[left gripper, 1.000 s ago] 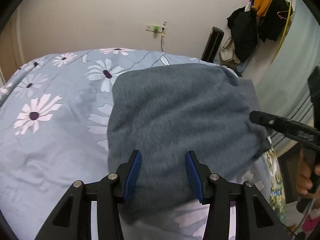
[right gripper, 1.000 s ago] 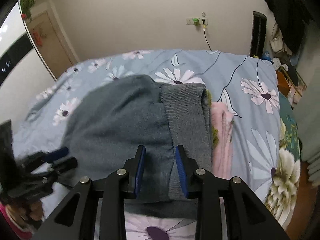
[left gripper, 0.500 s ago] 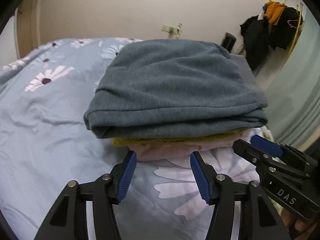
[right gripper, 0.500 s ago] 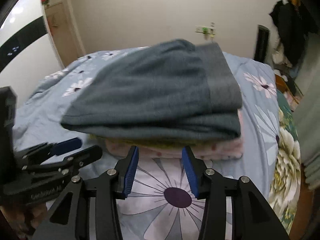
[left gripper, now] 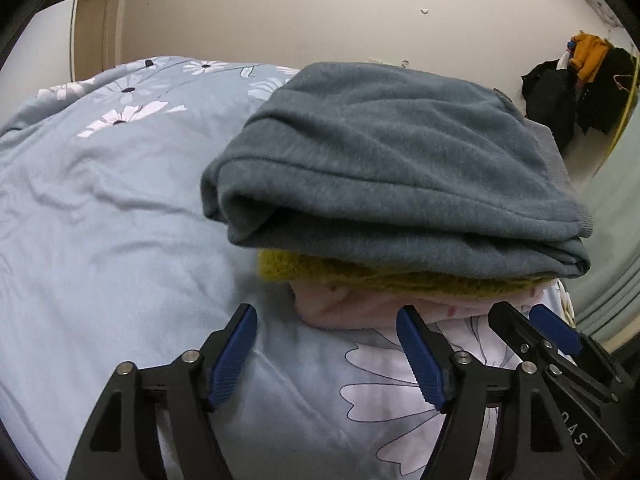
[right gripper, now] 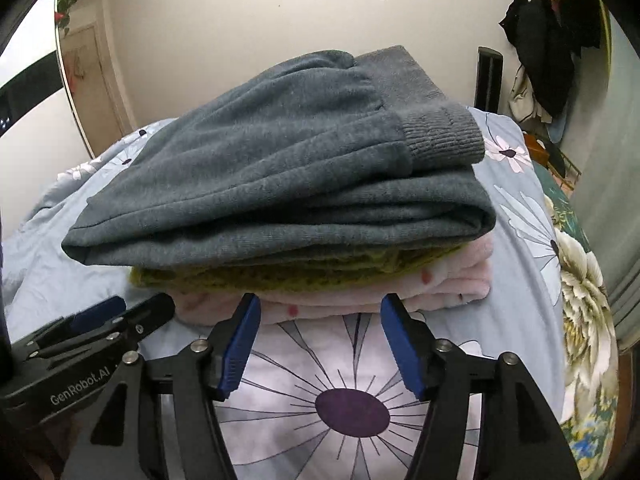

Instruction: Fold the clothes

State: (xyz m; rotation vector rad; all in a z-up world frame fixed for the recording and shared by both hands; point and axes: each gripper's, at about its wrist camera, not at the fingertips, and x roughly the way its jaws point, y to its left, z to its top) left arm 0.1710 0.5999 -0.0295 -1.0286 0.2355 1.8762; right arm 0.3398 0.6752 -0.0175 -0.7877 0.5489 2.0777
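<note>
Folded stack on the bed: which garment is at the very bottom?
The pink garment, lying directly on the floral bedsheet, beneath the mustard-yellow knit and the grey sweatshirt on top.

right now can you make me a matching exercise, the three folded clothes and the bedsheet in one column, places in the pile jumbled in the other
Things:
1. grey sweatshirt
2. mustard knit
3. pink garment
4. floral bedsheet

Places:
A. under the whole pile
B. top of the pile
C. bottom of the pile, on the bed
D. middle of the pile

Pairs: 1-B, 2-D, 3-C, 4-A
</note>
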